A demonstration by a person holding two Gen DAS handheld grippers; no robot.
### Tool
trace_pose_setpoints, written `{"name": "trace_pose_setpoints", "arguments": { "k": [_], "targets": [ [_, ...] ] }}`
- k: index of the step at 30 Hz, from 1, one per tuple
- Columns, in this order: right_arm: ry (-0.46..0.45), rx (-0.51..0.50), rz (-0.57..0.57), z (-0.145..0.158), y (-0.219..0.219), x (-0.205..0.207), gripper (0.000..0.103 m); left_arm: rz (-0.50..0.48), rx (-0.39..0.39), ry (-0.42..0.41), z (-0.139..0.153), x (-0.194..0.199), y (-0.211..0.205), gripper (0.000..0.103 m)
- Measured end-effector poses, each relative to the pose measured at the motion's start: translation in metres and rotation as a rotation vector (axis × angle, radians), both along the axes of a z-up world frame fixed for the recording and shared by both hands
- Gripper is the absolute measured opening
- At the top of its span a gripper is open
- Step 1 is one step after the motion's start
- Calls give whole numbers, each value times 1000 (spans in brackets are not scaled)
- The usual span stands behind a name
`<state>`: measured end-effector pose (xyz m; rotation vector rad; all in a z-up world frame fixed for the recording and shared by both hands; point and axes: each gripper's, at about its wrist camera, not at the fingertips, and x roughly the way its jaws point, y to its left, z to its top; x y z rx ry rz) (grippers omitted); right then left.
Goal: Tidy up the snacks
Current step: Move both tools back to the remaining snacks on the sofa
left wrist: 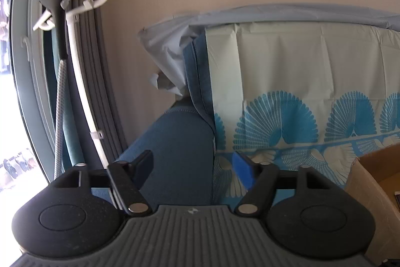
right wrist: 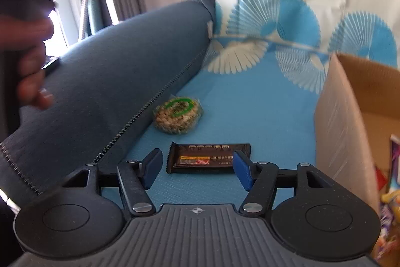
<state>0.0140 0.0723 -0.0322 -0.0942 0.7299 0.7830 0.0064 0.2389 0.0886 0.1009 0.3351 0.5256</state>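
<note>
My right gripper (right wrist: 197,168) gapes empty at the dark snack bar (right wrist: 210,158) left of the cardboard box (right wrist: 335,116). It looks light, flat and crinkly, so I'd pinch across its narrow middle. My left gripper (left wrist: 192,168) is half open, holding nothing.

Right gripper (right wrist: 197,168) jaws apart, nothing gripped, angled down. Left gripper (left wrist: 192,168) open, empty; left hand (right wrist: 30,61) wraps its handle.

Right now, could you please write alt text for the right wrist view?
The open right gripper points at a dark snack bar on a blue cloth, with a round seeded snack beyond and a cardboard box to the right.
</note>
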Motion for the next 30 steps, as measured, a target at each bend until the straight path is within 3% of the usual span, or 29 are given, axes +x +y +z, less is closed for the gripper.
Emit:
{"name": "trace_pose_setpoints", "arguments": {
  "k": [2, 3, 9, 15, 25, 29, 30],
  "targets": [
    [59, -1, -46, -10, 5, 11, 69, -18, -67, 23, -7, -1, 7, 44],
    [86, -1, -67, -16, 7, 17, 69, -26, -101, 29, -13, -3, 12, 42],
    [181, -3, -149, -41, 21, 38, 78, -53, -204, 139, -36, 4, 23, 40],
    [197, -8, -170, -57, 41, 50, 81, -47, -260, 198, -48, 13, 28, 41],
    [92, -42, -152, -65, 73, 64, 91, -36, -285, 207, -56, 20, 33, 43],
    [-11, -130, -123, -69, 88, 58, 90, -36, -288, 217, -57, 24, 35, 43],
    [-41, -151, -122, -71, 90, 55, 86, -35, -292, 218, -57, 26, 35, 43]
  ]
}}
